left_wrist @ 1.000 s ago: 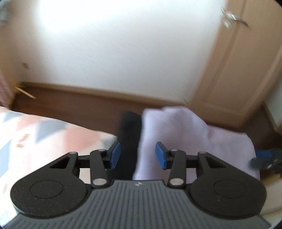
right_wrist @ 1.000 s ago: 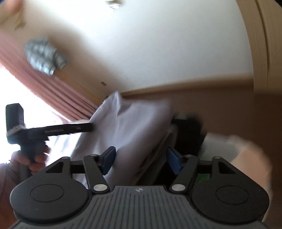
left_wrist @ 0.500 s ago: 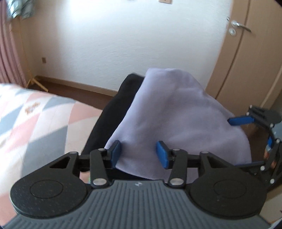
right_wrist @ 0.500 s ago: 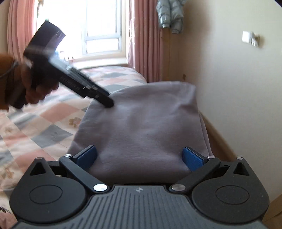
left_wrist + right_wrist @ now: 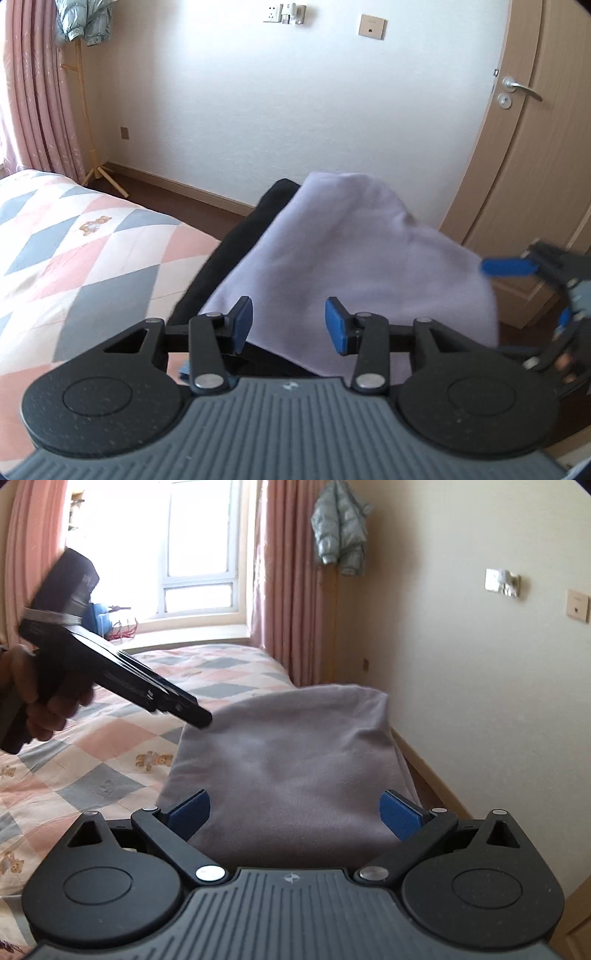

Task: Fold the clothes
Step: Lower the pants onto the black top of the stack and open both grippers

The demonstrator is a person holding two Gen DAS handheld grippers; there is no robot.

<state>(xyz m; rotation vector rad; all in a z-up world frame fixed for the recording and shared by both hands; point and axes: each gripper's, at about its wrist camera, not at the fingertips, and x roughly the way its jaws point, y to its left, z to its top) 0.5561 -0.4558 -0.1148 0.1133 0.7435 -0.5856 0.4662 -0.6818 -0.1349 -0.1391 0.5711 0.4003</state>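
Settling onto the corner of the bed, the lavender garment now lies as a folded slab on top of a black garment, where a second ago it hung rumpled and blurred against the floor and skirting. Both cameras have swung round with it: the right wrist view, tilted hard a moment back, now sits level and looks along the quilt toward the window.

That reads to me as a fold just laid down and let go. The right gripper has just been opening and its jaws stand as wide as they go, the blue pads either side of the cloth's near edge and pressing on nothing. The left gripper has narrowed a touch in the last half second; its jaws are part-way apart with the cloth's edge lying in front of them, the pads clear of it as far as I can see. In the right wrist view its black nose rests at or just over the far left corner of the cloth; whether it touches I cannot tell. A pat to flatten looks like what is left for this piece.

Around them: a quilt of pink, grey and white diamonds with small bears, pink curtains, a pale puffer jacket on a wooden stand, a white wall, a door with a lever handle.
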